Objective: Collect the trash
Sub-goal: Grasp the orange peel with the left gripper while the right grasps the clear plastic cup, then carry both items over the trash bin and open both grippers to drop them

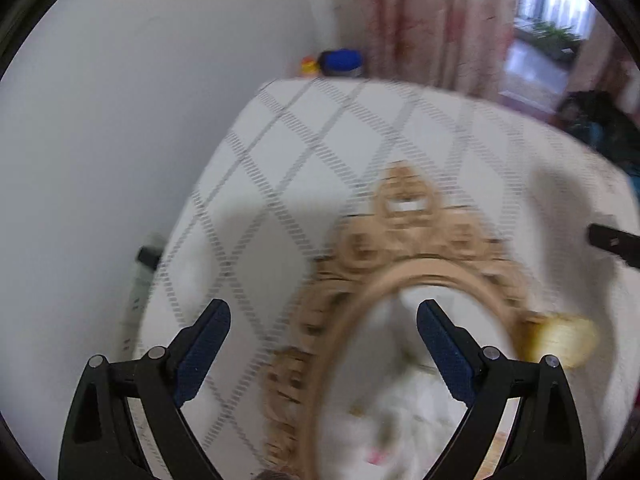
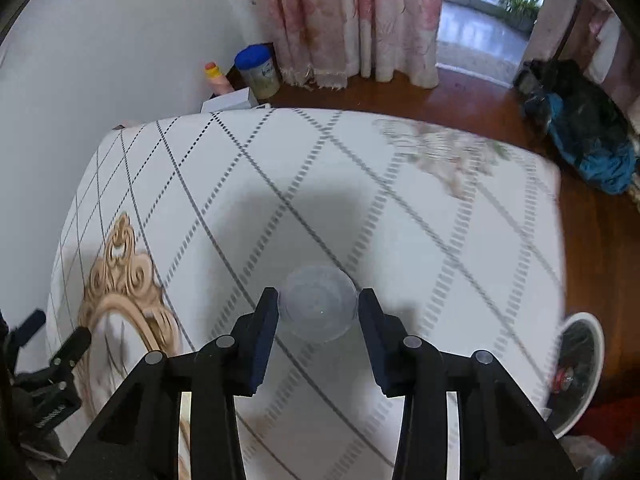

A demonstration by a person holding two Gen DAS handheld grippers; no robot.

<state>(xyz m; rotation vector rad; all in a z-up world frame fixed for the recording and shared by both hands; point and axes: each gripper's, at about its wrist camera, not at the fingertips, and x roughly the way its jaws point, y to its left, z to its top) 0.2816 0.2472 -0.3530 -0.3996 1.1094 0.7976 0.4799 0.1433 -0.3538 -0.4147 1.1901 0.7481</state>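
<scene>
- Your right claw [image 2: 318, 312] was pinching the clear plastic cup [image 2: 318, 304] above the desk [image 2: 400, 240], presumably bound for the bin [image 2: 588, 368].
- Your left claw [image 1: 324, 344] hung wide, empty, over the mirror [image 1: 400, 320].

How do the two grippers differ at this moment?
The right gripper has a clear plastic cup between its fingers; the left gripper holds nothing. The right's jaws stand narrow around the cup, the left's wide apart above the gold-framed mirror. Both are over the checked tablecloth.

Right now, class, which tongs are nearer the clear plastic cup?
Right. The right tongs straddle the clear plastic cup; the left tongs hang open over the gold-framed mirror, off to the cup's left.
</scene>
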